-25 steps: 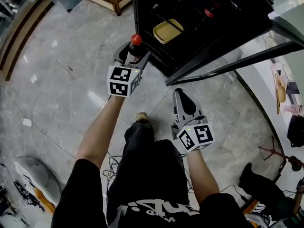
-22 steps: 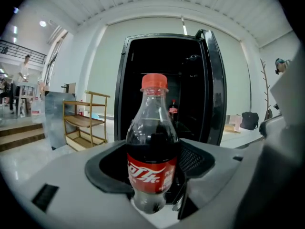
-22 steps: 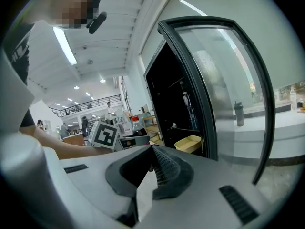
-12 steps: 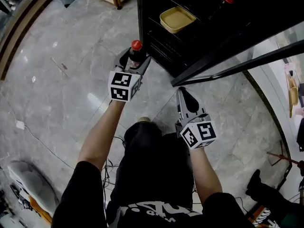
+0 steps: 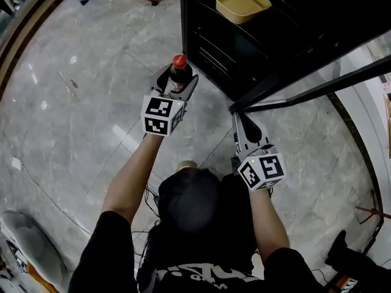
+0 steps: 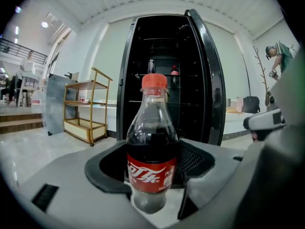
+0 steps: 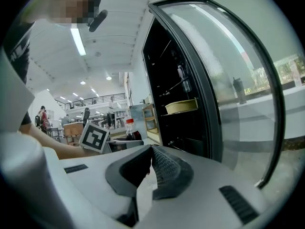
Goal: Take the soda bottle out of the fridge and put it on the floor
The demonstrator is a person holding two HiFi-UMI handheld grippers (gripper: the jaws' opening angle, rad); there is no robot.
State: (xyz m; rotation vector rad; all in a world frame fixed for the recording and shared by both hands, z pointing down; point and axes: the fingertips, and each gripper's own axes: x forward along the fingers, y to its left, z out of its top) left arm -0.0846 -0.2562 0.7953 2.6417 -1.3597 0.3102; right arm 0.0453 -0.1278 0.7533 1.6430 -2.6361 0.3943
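Note:
A dark soda bottle (image 5: pixel 178 72) with a red cap and red label stands upright between the jaws of my left gripper (image 5: pixel 177 83), which is shut on it just outside the open black fridge (image 5: pixel 256 35). In the left gripper view the soda bottle (image 6: pixel 151 147) fills the centre, held at its lower body in my left gripper (image 6: pixel 152 175). My right gripper (image 5: pixel 244 124) hovers near the fridge door's lower corner, shut with nothing in it. The right gripper view shows my right gripper (image 7: pixel 150 168) with its pads touching, and the bottle (image 7: pixel 128 129) far off at the left.
A yellow tray (image 5: pixel 242 3) sits on a fridge shelf. The glass fridge door (image 5: pixel 342 72) swings out to the right. A wooden shelf cart (image 6: pixel 86 111) stands left of the fridge. Grey marble floor (image 5: pixel 79 102) spreads to the left. The person's legs are below me.
Both grippers have drifted slightly right and down in view as the head came nearer the fridge. The bottle stays in the left gripper; the right stays shut.

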